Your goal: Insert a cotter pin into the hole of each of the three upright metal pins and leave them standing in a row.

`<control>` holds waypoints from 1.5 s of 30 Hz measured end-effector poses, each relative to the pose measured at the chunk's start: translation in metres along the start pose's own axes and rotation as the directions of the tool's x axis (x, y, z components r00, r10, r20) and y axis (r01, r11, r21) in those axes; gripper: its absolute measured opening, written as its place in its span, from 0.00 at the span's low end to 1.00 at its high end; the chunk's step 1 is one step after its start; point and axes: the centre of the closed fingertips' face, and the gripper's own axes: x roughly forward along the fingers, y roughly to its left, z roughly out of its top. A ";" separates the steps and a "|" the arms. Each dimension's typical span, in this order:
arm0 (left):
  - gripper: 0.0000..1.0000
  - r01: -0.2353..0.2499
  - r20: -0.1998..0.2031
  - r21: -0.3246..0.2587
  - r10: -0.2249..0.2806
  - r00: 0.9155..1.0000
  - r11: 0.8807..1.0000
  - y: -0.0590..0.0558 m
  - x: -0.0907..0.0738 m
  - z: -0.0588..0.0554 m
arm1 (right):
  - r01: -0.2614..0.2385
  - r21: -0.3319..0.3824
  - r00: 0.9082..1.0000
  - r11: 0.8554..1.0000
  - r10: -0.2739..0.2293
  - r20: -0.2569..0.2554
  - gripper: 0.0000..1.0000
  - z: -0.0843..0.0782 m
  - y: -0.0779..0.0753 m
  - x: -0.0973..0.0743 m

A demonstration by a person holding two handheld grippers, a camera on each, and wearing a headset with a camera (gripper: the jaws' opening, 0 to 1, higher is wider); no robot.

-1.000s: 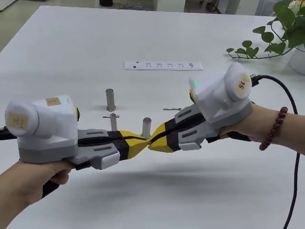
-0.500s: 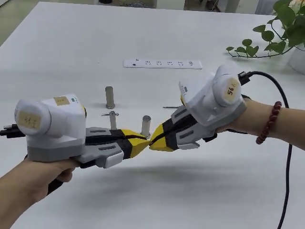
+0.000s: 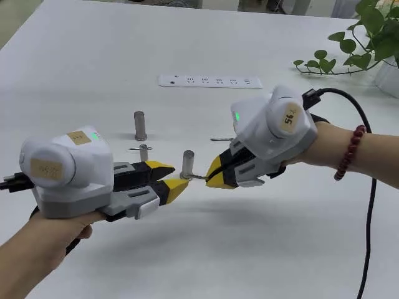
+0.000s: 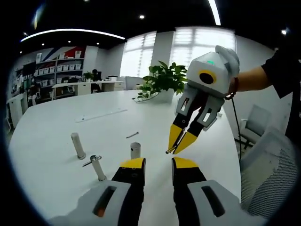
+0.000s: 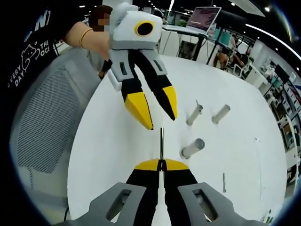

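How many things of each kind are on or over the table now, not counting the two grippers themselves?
Upright metal pins: 3 (back, middle, front)
Cotter pins: 3 (one through the middle pin, one loose on the table at, one in the right gripper)
Power strip: 1
Plant: 1
Total: 8

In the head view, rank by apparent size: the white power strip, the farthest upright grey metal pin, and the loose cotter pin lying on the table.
1. The white power strip, clearly largest.
2. The farthest upright grey metal pin.
3. The loose cotter pin, a thin sliver, smallest.
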 end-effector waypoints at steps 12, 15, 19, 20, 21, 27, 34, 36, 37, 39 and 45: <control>0.31 -0.143 -0.010 0.067 0.144 0.989 0.987 0.020 0.015 -0.006 | 0.050 0.004 0.996 0.999 -0.050 -0.071 0.00 -0.023 -0.022 -0.001; 0.32 -0.163 -0.007 0.053 0.163 0.987 0.985 0.023 0.022 -0.007 | 0.062 0.002 0.995 0.998 -0.062 -0.084 0.00 -0.028 -0.028 0.000; 0.32 -0.186 -0.010 0.043 0.187 0.982 0.982 0.029 0.030 -0.009 | 0.076 -0.002 0.993 0.997 -0.075 -0.094 0.00 -0.034 -0.036 0.003; 0.31 -0.190 -0.011 0.046 0.191 0.982 0.981 0.030 0.032 -0.009 | 0.077 -0.004 0.992 0.997 -0.077 -0.096 0.00 -0.035 -0.039 0.004; 0.31 -0.200 -0.014 0.050 0.201 0.979 0.979 0.032 0.035 -0.010 | 0.082 -0.005 0.992 0.997 -0.082 -0.099 0.00 -0.037 -0.042 0.005; 0.30 -0.211 -0.020 0.027 0.212 0.977 0.977 0.040 0.045 -0.014 | 0.113 -0.010 0.988 0.994 -0.114 -0.108 0.00 -0.044 -0.054 0.009; 0.28 -0.230 -0.029 -0.012 0.229 0.973 0.973 0.047 0.052 -0.018 | 0.109 0.000 0.989 0.994 -0.109 -0.103 0.00 -0.040 -0.055 0.013; 0.27 -0.228 -0.032 -0.018 0.227 0.973 0.974 0.048 0.056 -0.019 | 0.110 -0.002 0.988 0.994 -0.109 -0.108 0.00 -0.041 -0.055 0.015; 0.27 -0.228 -0.044 -0.005 0.228 0.973 0.974 0.048 0.058 -0.020 | 0.108 -0.003 0.988 0.994 -0.108 -0.112 0.00 -0.041 -0.055 0.016; 0.26 -0.224 -0.058 0.004 0.224 0.973 0.975 0.046 0.062 -0.022 | 0.107 -0.007 0.988 0.994 -0.107 -0.113 0.00 -0.040 -0.055 0.017; 0.22 -0.221 -0.088 0.017 0.222 0.971 0.975 0.046 0.070 -0.027 | 0.102 -0.012 0.989 0.995 -0.102 -0.111 0.00 -0.040 -0.056 0.020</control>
